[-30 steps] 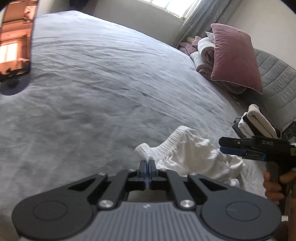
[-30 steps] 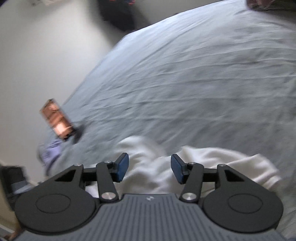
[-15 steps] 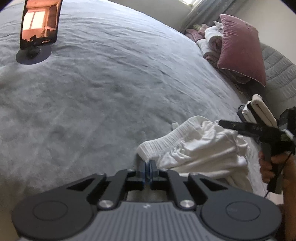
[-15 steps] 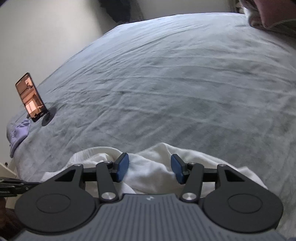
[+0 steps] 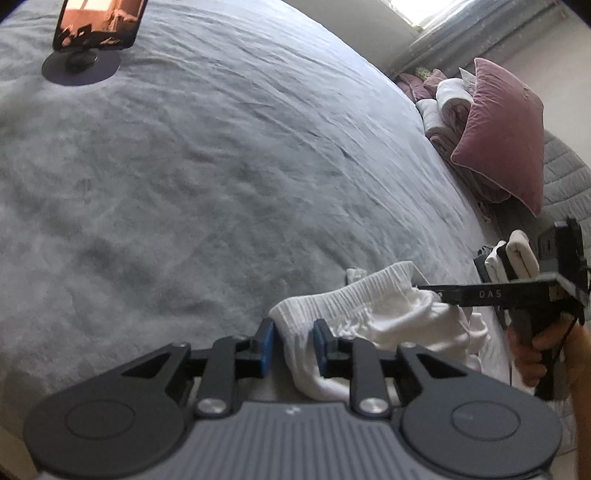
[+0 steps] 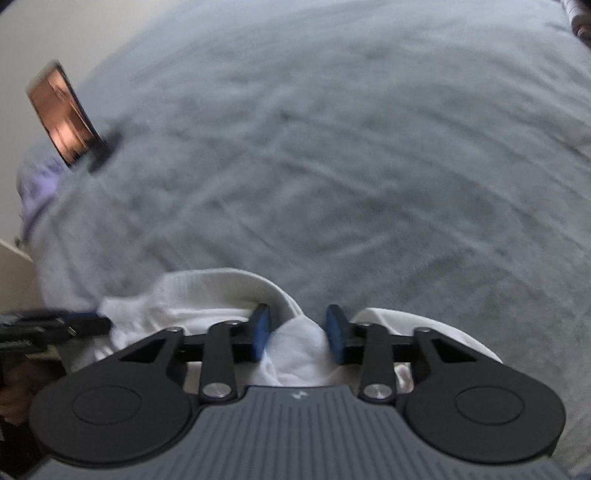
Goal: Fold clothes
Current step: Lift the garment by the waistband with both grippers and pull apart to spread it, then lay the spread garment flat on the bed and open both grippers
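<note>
White shorts (image 5: 373, 314) with a ribbed elastic waistband lie crumpled on the grey bed (image 5: 221, 177) near its front edge. My left gripper (image 5: 293, 341) is open, with the waistband's left corner hanging between its blue pads. My right gripper (image 6: 298, 332) is open too, with a bunch of the white cloth (image 6: 295, 347) between its pads. In the left wrist view the right gripper (image 5: 487, 293) reaches in from the right over the shorts. The right wrist view is blurred.
A phone on a round stand (image 5: 92, 33) stands at the bed's far left. A pink pillow (image 5: 506, 129) and rolled blankets (image 5: 443, 107) sit at the headboard. A stack of folded clothes (image 5: 513, 254) lies right of the shorts. A lilac cloth (image 6: 37, 192) lies by the phone.
My left gripper has opened; it was shut on the waistband before. The right gripper has stayed open and moved over the shorts. The shorts have shifted slightly.
</note>
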The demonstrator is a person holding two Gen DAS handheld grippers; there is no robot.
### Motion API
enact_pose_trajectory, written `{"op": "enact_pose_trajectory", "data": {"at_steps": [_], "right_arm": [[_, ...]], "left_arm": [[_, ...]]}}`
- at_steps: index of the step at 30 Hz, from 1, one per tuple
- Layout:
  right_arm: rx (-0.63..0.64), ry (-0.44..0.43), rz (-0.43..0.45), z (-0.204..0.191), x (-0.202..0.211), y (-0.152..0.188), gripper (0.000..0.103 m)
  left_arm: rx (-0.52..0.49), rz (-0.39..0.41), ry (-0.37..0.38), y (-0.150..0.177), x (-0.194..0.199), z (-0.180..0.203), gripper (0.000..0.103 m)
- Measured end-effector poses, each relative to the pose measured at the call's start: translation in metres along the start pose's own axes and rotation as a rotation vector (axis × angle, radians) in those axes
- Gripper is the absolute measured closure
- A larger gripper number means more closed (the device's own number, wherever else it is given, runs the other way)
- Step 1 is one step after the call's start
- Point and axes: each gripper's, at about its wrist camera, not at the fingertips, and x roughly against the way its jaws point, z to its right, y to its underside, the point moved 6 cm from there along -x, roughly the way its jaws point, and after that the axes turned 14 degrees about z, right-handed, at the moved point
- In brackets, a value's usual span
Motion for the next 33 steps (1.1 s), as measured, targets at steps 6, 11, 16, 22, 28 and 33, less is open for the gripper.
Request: {"op": "enact_pose_trajectory", "data": {"at_steps": [6, 11, 16, 22, 28, 33], "right_arm": [[0.149, 0.128, -0.101, -0.020, -0.006, -0.007, 0.091], [0.315, 0.306, -0.069, -0.039, -0.008, -0.028, 0.093], [0.422, 0.412, 0.036, -0.055, -0.018, -0.066, 0.096], [0.537, 0.460, 0.165, -0.088, -0.046, -0.110, 0.098], [0.545, 0.420, 0.267, -0.123, -0.076, -0.148, 0.098], [0.556, 0.353, 0.310, -0.155, -0.105, -0.163, 0.098]], "left_arm": [[-0.011, 0.014, -0.015, -0.003, 0.001, -0.002, 0.096], [-0.005, 0.064, -0.002, -0.016, 0.003, 0.003, 0.097], [0.018, 0.134, -0.023, -0.039, 0.001, -0.001, 0.097], [0.043, 0.235, -0.087, -0.073, 0.002, -0.018, 0.097], [0.068, 0.306, -0.173, -0.096, 0.009, -0.042, 0.097], [0.077, 0.323, -0.258, -0.104, 0.013, -0.065, 0.097]]}}
